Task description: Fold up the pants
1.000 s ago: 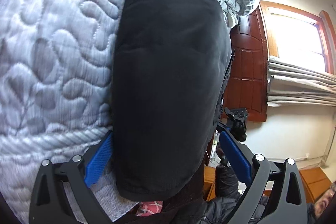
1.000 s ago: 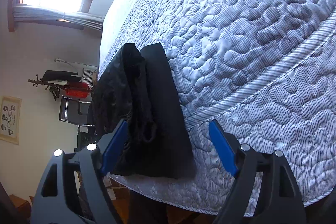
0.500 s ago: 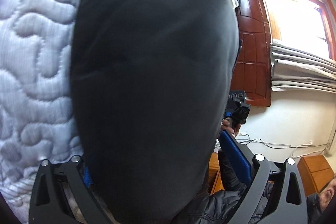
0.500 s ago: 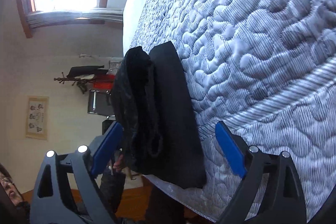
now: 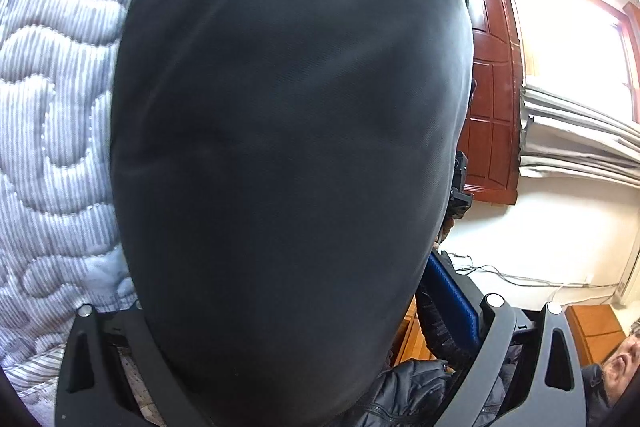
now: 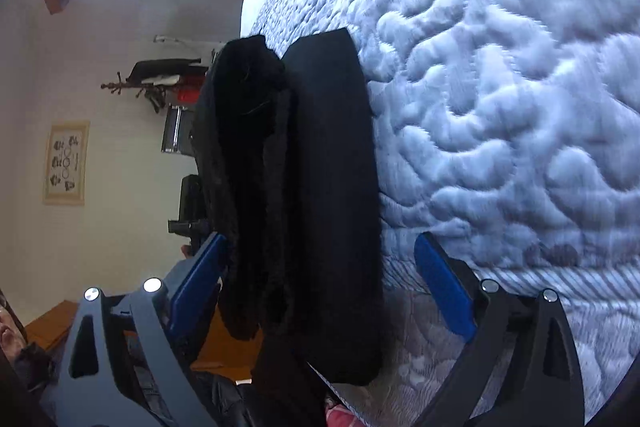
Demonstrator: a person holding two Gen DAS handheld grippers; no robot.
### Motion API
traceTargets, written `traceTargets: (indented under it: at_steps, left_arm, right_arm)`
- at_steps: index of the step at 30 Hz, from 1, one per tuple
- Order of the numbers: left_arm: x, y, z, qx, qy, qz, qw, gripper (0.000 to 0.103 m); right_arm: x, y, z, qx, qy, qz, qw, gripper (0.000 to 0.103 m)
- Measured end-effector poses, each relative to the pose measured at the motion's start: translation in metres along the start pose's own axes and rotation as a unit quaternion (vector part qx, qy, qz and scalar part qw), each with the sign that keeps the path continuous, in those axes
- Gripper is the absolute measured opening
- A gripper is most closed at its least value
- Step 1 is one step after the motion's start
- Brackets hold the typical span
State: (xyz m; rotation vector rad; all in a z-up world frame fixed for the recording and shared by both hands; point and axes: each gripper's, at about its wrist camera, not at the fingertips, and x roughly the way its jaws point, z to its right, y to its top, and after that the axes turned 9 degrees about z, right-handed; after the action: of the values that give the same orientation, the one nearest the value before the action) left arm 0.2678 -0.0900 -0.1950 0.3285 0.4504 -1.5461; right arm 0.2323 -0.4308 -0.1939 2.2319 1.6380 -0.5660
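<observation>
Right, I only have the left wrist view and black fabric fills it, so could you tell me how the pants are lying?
Observer: In the right wrist view the pants lie as a narrow folded stack near the edge of the quilted mattress.
Operator: Thank you. Is the right gripper gripping them?
Observer: No. The right gripper has its jaws opening. The stack sits between them, but one blue pad stands clear of it, over the mattress.
Operator: Do the layers look even?
Observer: Not quite. The fuzzy top layer looks bunched, while the layer against the mattress is smooth.
</observation>
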Motion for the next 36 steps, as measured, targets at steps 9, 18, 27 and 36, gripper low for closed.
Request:
traceTargets:
  at_steps: [9,18,27,36]
  left_arm:
    - [0.002,0.001,-0.003,-0.002,-0.005,-0.013,0.9999,0.099]
    - [0.007,0.001,0.001,-0.005,0.028,0.005,0.9996,0.099]
    - [-0.007,-0.005,0.001,-0.018,0.059,0.030,0.9976,0.077]
    - [-0.020,-0.010,0.014,0.006,0.031,0.056,0.9980,0.041]
  right_arm:
    - [0.038,0.008,-0.028,-0.044,-0.010,-0.060,0.997,0.097]
    - [0.037,0.000,-0.031,-0.065,-0.030,-0.037,0.997,0.072]
    - [0.034,-0.019,-0.047,-0.078,-0.026,-0.005,0.997,0.046]
    - [0.050,-0.025,-0.076,-0.097,-0.044,0.018,0.994,0.038]
